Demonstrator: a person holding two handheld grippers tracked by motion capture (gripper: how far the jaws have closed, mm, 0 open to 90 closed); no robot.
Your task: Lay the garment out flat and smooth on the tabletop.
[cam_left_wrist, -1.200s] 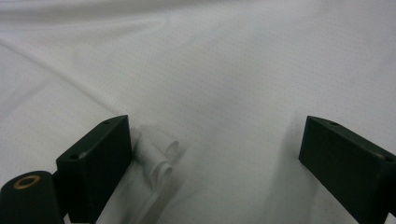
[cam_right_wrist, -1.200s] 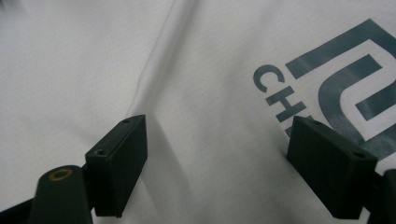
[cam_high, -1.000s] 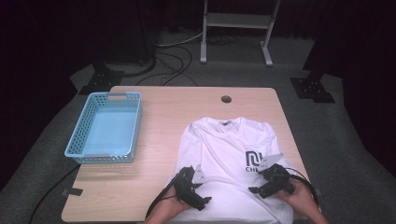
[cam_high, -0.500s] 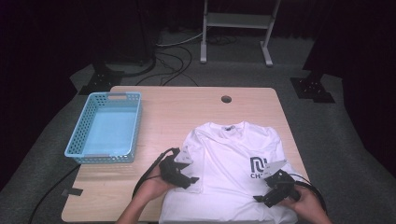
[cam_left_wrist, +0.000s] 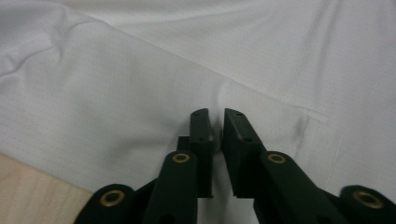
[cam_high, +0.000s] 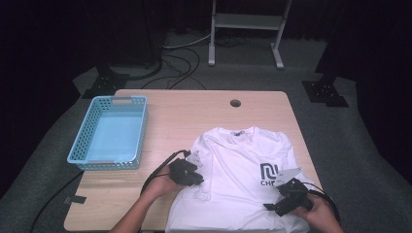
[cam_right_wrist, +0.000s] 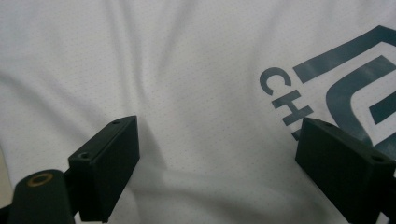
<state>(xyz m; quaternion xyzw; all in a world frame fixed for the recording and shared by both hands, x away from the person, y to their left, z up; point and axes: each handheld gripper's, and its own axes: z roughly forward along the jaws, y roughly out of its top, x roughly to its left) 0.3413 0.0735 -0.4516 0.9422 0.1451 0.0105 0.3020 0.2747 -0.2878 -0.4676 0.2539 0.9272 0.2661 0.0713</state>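
Observation:
A white T-shirt (cam_high: 243, 160) with a dark chest logo (cam_high: 268, 174) lies flat on the wooden table (cam_high: 194, 111), collar away from me. My left gripper (cam_high: 194, 177) rests on the shirt's left sleeve. In the left gripper view its jaws (cam_left_wrist: 215, 116) are closed together with a small ridge of white sleeve fabric (cam_left_wrist: 140, 93) pinched between them. My right gripper (cam_high: 282, 196) is over the shirt's lower right part, just below the logo. Its jaws (cam_right_wrist: 224, 135) stand wide apart above the cloth, with the logo lettering (cam_right_wrist: 285, 95) beside the right one.
A light blue plastic basket (cam_high: 104, 164) sits on the left side of the table. A round cable hole (cam_high: 235, 103) is near the far edge. Cables trail from both grippers. Dark floor with stands and cords surrounds the table.
My left gripper has moved left and away from me, from the shirt's lower part to its left sleeve. My right gripper has drawn back toward the near edge, below the logo.

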